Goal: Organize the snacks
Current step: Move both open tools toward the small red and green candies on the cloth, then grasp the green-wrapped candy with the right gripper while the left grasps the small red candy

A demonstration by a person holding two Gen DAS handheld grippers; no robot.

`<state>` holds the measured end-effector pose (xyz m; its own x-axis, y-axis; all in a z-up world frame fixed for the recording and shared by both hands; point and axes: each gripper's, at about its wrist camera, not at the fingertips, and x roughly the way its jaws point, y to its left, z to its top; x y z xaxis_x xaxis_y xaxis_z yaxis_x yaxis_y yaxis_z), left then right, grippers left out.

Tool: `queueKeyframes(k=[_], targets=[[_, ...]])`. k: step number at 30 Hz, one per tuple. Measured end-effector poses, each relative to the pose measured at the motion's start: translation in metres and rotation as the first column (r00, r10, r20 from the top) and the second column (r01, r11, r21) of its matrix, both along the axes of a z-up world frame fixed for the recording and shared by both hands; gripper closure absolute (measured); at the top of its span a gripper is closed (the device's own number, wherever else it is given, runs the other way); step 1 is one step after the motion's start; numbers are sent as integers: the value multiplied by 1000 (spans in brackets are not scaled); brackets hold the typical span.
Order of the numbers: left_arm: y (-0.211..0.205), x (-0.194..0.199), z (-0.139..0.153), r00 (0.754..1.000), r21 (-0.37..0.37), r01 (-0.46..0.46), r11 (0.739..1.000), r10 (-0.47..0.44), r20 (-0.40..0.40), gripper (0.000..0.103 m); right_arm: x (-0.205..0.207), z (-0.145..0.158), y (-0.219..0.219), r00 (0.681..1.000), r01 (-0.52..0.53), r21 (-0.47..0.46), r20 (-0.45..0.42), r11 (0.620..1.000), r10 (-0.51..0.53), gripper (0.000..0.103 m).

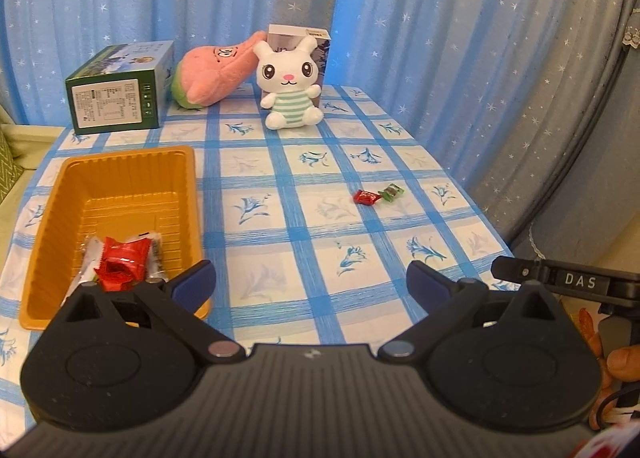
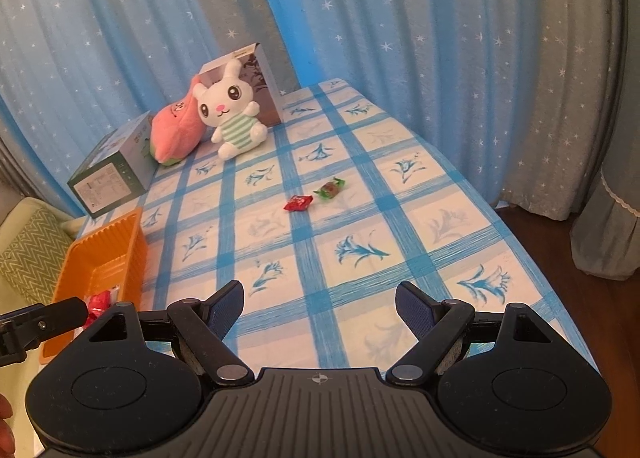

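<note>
A red-wrapped candy (image 1: 366,197) (image 2: 298,203) and a green-wrapped candy (image 1: 391,192) (image 2: 329,188) lie side by side on the blue checked tablecloth. An orange tray (image 1: 56,217) (image 2: 100,254) sits at the left and holds a red snack packet (image 1: 122,264) (image 2: 99,304) and a clear-wrapped snack (image 1: 87,262). My left gripper (image 1: 310,284) stands open with nothing between its fingers, its left finger over the tray's near right corner. My right gripper (image 2: 319,304) is open and holds nothing, well short of the two candies.
At the back stand a green box (image 1: 120,91) (image 2: 112,173), a pink plush (image 1: 216,71) (image 2: 178,129), a white bunny plush (image 1: 290,85) (image 2: 234,113) and a carton (image 1: 316,43) (image 2: 260,77). Blue star curtains hang behind. The table's right edge drops to a wooden floor (image 2: 560,242).
</note>
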<state>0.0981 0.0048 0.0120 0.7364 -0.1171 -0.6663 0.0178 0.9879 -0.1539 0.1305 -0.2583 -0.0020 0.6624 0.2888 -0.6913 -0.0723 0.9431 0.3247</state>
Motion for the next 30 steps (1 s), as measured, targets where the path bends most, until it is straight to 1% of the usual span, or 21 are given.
queueKeyframes(k=[9, 15, 17, 24, 30], targets=[[-14, 32, -10, 1000, -2, 3, 1000, -3, -2, 3, 28, -11, -10, 1000, 4, -9, 6, 1000, -4, 20], [-22, 64, -21, 1000, -13, -17, 1000, 17, -5, 3, 58, -23, -11, 999, -29, -6, 32, 1000, 29, 21], [-25, 77, -27, 1000, -19, -28, 999, 28, -9, 3, 70, -28, -10, 998, -46, -1, 37, 999, 46, 34], [-33, 122, -59, 997, -28, -63, 998, 62, -40, 4, 119, -57, -7, 996, -77, 18, 46, 997, 76, 45], [-35, 157, -93, 994, -26, -89, 996, 87, -74, 8, 164, -89, 2, 995, -94, 22, 31, 995, 93, 57]])
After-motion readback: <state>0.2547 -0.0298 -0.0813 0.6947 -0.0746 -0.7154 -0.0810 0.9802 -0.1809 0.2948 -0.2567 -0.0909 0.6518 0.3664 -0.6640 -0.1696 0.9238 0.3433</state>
